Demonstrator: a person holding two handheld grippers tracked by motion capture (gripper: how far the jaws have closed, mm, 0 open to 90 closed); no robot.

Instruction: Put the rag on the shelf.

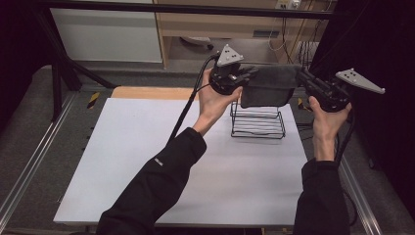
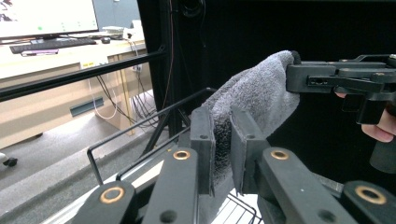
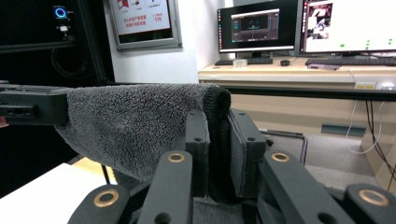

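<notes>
A dark grey towel [image 1: 270, 86] hangs stretched between my two grippers, above a black wire rack [image 1: 258, 122] at the far side of the white table. My left gripper [image 1: 248, 72] is shut on the towel's left top corner; in the left gripper view the towel [image 2: 252, 100] runs between the pads [image 2: 202, 140] out to the other gripper. My right gripper [image 1: 301, 76] is shut on the right top corner; in the right gripper view the folded towel edge [image 3: 217, 121] is pinched between its jaws, and the cloth [image 3: 135, 126] spans left.
The white table top [image 1: 147, 161] has a wooden strip [image 1: 151, 92] along its far edge. Metal frame rails [image 1: 29, 166] run along both sides. In the gripper views, desks with monitors [image 3: 257, 30] stand beyond the table.
</notes>
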